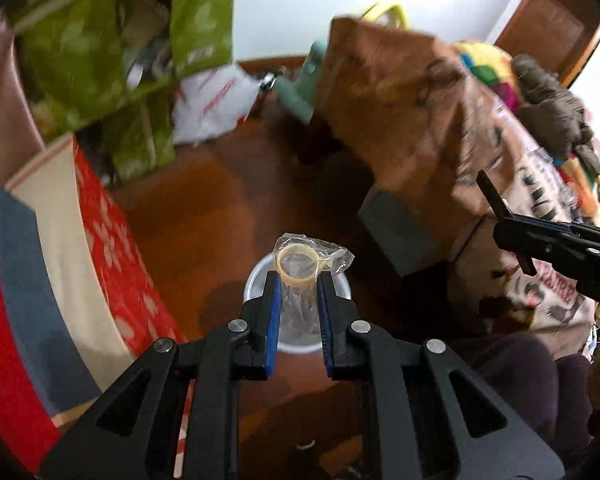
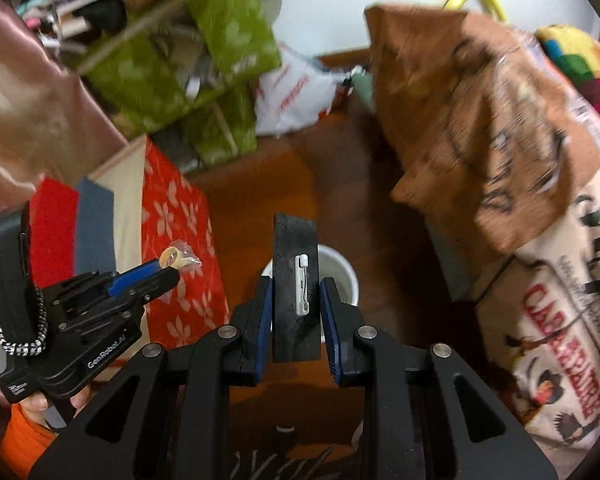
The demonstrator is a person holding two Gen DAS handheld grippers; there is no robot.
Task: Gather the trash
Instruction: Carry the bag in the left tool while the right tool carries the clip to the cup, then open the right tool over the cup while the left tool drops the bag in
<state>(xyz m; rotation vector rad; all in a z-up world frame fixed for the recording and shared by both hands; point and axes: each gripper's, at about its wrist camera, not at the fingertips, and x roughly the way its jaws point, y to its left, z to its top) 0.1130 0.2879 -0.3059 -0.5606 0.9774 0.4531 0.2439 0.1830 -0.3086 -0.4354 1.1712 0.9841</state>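
1. The left gripper is closed on a clear plastic wrapper holding a pale ring, pinched at its fingertips directly above the white cup.
2. The right gripper is closed on a flat black badge with a white pin clasp, held upright above the same white cup.
3. The cup stands on the brown wooden floor.
4. Left of the cup lies red floral fabric; right of it leans a brown paper bag.
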